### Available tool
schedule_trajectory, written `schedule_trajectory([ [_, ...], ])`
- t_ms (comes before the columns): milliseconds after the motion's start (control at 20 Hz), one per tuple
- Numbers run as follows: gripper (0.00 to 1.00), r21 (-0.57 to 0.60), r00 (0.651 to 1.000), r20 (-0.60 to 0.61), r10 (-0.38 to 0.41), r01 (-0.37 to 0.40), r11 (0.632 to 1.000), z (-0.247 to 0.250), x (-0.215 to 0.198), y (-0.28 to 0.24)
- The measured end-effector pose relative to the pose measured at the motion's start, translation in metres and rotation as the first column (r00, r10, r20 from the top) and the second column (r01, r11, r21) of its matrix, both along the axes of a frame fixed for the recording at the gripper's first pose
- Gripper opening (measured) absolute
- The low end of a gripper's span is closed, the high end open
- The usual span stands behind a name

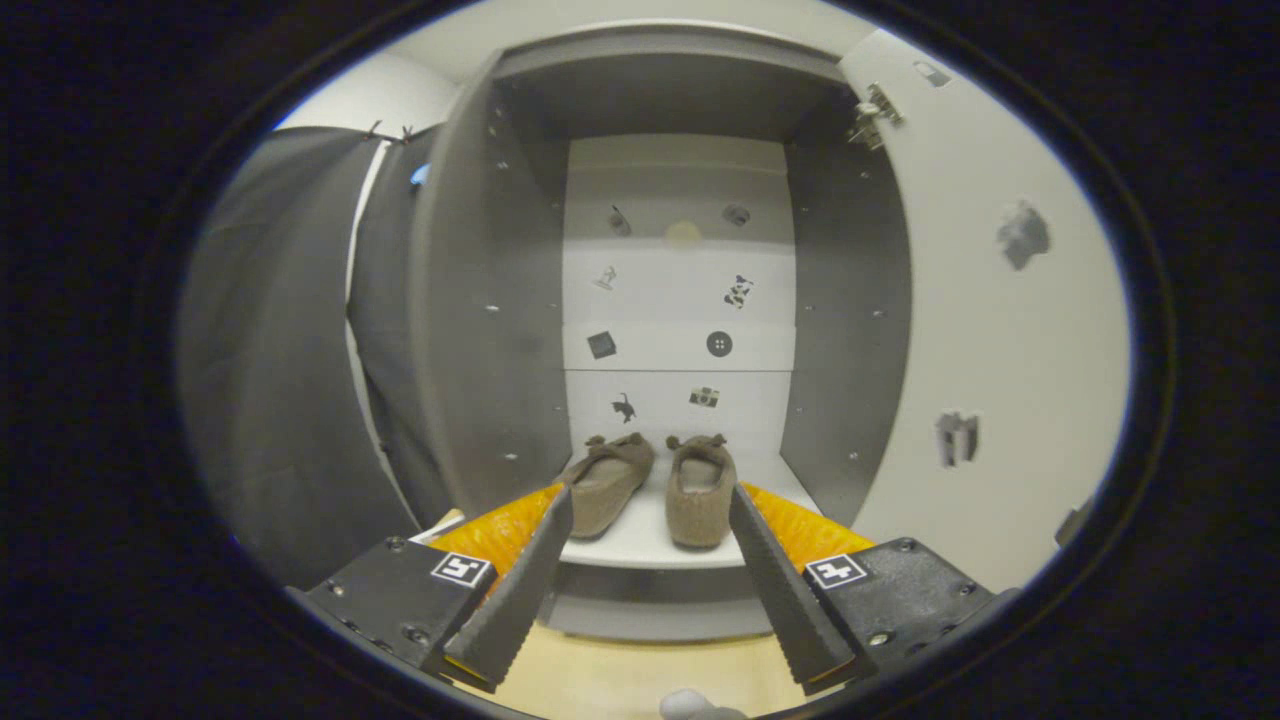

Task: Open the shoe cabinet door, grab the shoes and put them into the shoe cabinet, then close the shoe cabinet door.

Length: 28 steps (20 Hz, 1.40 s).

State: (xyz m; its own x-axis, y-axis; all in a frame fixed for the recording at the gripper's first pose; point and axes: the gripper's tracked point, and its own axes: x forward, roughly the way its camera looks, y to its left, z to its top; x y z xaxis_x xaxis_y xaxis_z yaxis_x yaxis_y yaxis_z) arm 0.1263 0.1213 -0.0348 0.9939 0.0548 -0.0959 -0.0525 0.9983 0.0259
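shoe cabinet, grey flat panels, pale back wall with small stickers; its door swung wide on the right, metal hinge at top. one pair of shoes, brown, soft felt-like slippers, side by side on the smooth white bottom shelf. gripper just outside, ridged wedge-shaped jaws released, spread apart, grasping nothing.

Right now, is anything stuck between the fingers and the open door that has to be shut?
Nothing visible blocks the way. The gripper is open and empty, its fingers apart just before the shelf where both shoes already sit inside the cabinet. The door hangs open beside them, with bare space between.
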Motion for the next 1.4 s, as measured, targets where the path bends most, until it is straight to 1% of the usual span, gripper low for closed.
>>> schedule_trajectory([
  [200,0.99,-0.017,1.0,0.029,0.007,-0.006,1.0,-0.005,-0.092,-0.01],
  [350,0.99,-0.035,1.0,0.031,0.0,0.001,0.999,-0.017,-0.157,-0.032],
  [450,0.99,-0.047,0.999,0.031,-0.029,0.031,0.998,-0.024,-0.194,-0.057],
  [650,0.99,-0.024,0.995,0.034,-0.089,0.089,0.996,-0.031,-0.26,-0.116],
  [800,0.99,-0.003,0.987,0.051,-0.15,0.151,0.989,-0.026,-0.291,-0.171],
  [950,0.99,0.033,0.977,0.067,-0.202,0.2,0.979,-0.02,-0.299,-0.237],
  [1050,1.0,0.054,0.976,0.072,-0.204,0.2,0.978,-0.017,-0.291,-0.273],
  [1200,1.0,0.058,0.986,0.059,-0.157,0.154,0.986,-0.02,-0.259,-0.316],
  [1400,0.99,0.07,0.997,0.055,-0.051,0.047,0.996,-0.022,-0.218,-0.322],
])
